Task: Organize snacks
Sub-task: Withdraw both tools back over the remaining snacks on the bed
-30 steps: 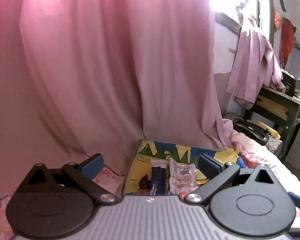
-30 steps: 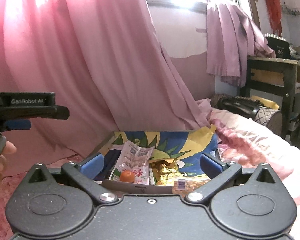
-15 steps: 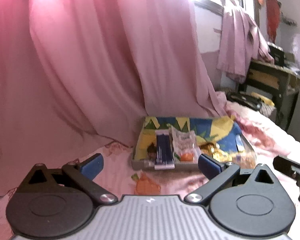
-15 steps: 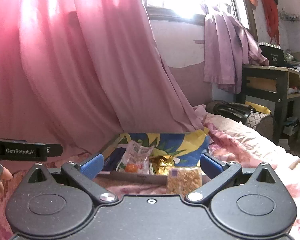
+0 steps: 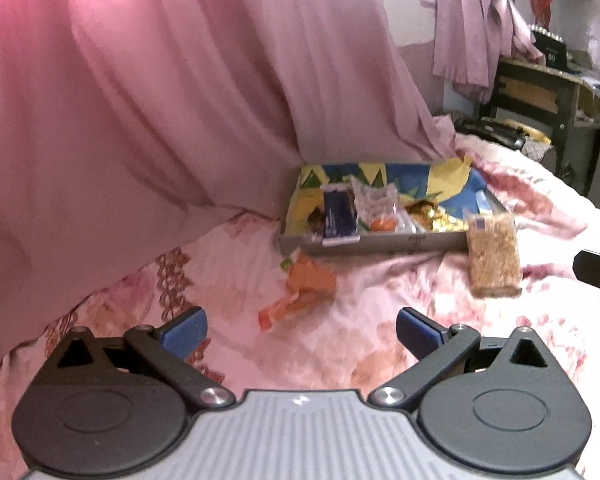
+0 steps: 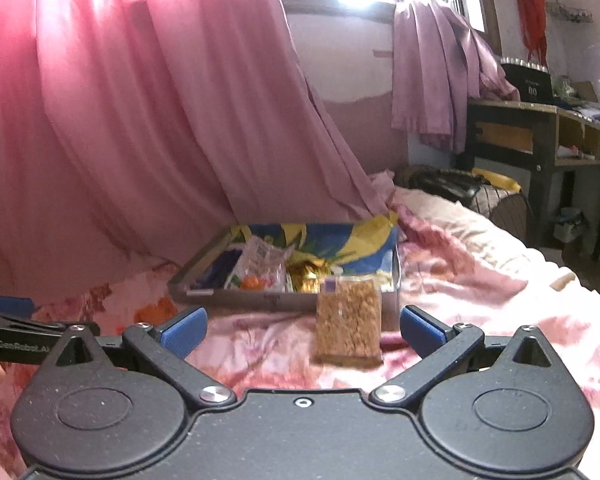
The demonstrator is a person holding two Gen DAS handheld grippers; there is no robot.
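Observation:
A shallow tray (image 5: 364, 245) (image 6: 260, 302) with a blue and yellow lining lies on the pink floral bedspread and holds several snack packets: a dark blue one (image 5: 338, 216), a clear one with an orange snack (image 5: 376, 206) (image 6: 260, 268), and gold wrappers (image 5: 428, 216) (image 6: 306, 274). A clear pack of brown snack (image 5: 492, 258) (image 6: 348, 328) lies in front of the tray's right corner. An orange wrapper (image 5: 304, 292) (image 6: 156, 312) lies in front of its left corner. My left gripper (image 5: 300, 330) and right gripper (image 6: 302, 328) are open and empty, both short of the tray.
A pink curtain (image 5: 160, 100) hangs behind and left of the tray. A dark wooden desk (image 6: 540, 136) stands at the right, with a black bag (image 6: 448, 184) beside the bed. The left gripper's arm (image 6: 20, 340) shows at the right wrist view's left edge.
Both grippers have pulled back from the tray and stayed open. The brown snack pack and the orange wrapper have come into view in front of the tray.

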